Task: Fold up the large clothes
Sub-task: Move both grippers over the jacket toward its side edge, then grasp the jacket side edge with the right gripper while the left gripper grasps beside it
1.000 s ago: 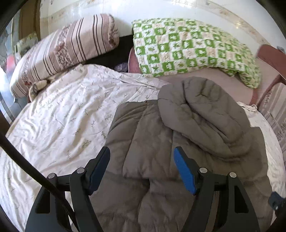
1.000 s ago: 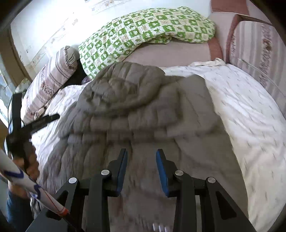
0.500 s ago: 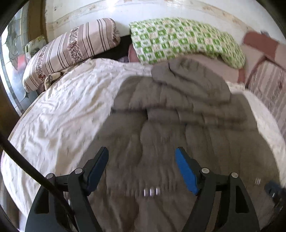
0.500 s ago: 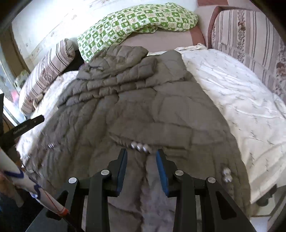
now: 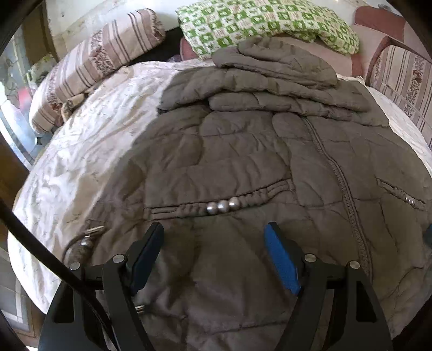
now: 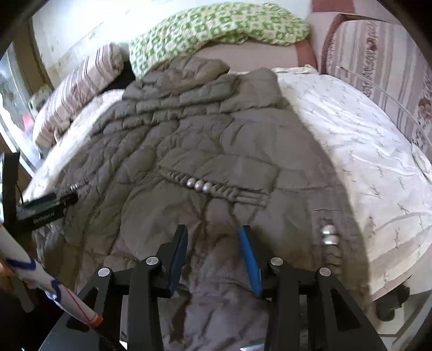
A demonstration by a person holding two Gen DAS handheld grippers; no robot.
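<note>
Now hovering nearer the hem of the grey-brown quilted padded coat (image 5: 243,151): left gripper (image 5: 214,252) wide, right gripper (image 6: 213,249) just widened, both empty, poised for the bottom fold.

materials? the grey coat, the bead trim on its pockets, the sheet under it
Grey coat: quilted, padded shell, probably synthetic, matte; puffy stitched panels. Pocket beads: round, silvery, glossy highlights; metal or coated plastic, can't tell which. Bedsheet: thin woven cloth, likely cotton, pale with a small sprig print; fine sharp creases.

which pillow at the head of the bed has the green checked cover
The green checked pillow lying behind the jacket's hood; the other pillow, further left, is brown and cream striped.
</note>
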